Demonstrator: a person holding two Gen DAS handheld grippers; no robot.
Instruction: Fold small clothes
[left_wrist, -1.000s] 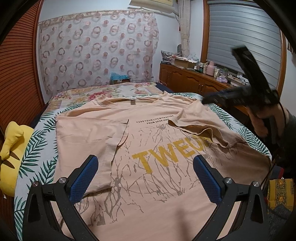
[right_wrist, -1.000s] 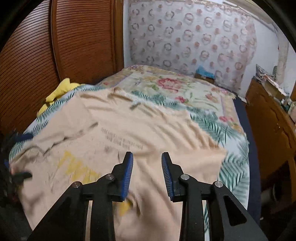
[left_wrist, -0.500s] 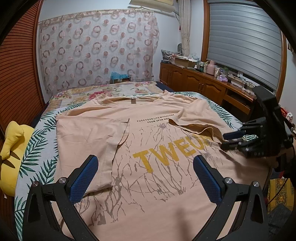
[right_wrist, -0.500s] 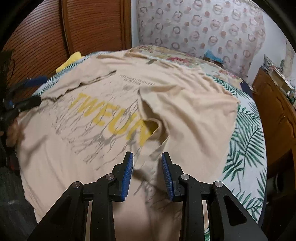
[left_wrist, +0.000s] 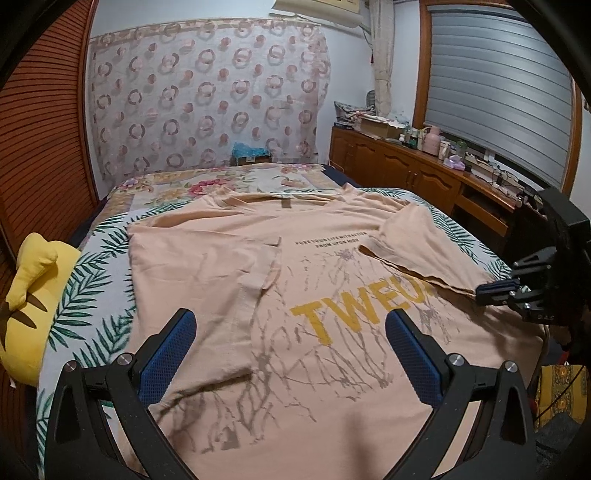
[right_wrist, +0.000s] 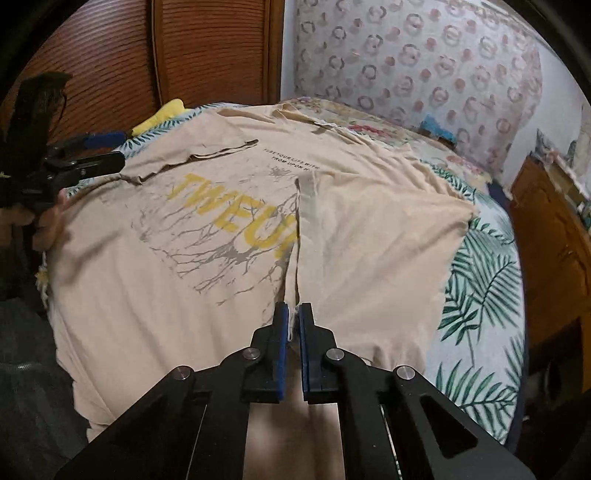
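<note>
— What do we count?
— One peach T-shirt (left_wrist: 258, 295), one yellow plush toy (left_wrist: 26, 295), one leaf-print bedspread (left_wrist: 99, 295)
— And we hold two grippers: left gripper (left_wrist: 288, 354), right gripper (right_wrist: 291, 325)

T-shirt (left_wrist: 332, 295): soft matt peach cloth, lightly creased, flat yellow and grey print. Bedspread (left_wrist: 103, 295): matt woven cloth, green leaf print. Left gripper (left_wrist: 288, 354): matt black plastic frame, bright metal screw heads, fingertip pads of blue dimpled rubbery texture. Right gripper (right_wrist: 291, 325): same matt black plastic, metal screws, blue pads. Plush toy (left_wrist: 26, 295): yellow fuzzy fabric. Closet door (left_wrist: 44, 129): ribbed reddish wood, slight sheen. Cabinet (left_wrist: 399, 173): glossy varnished wood. Wall hanging (left_wrist: 207, 99): thin sheer patterned cloth.
</note>
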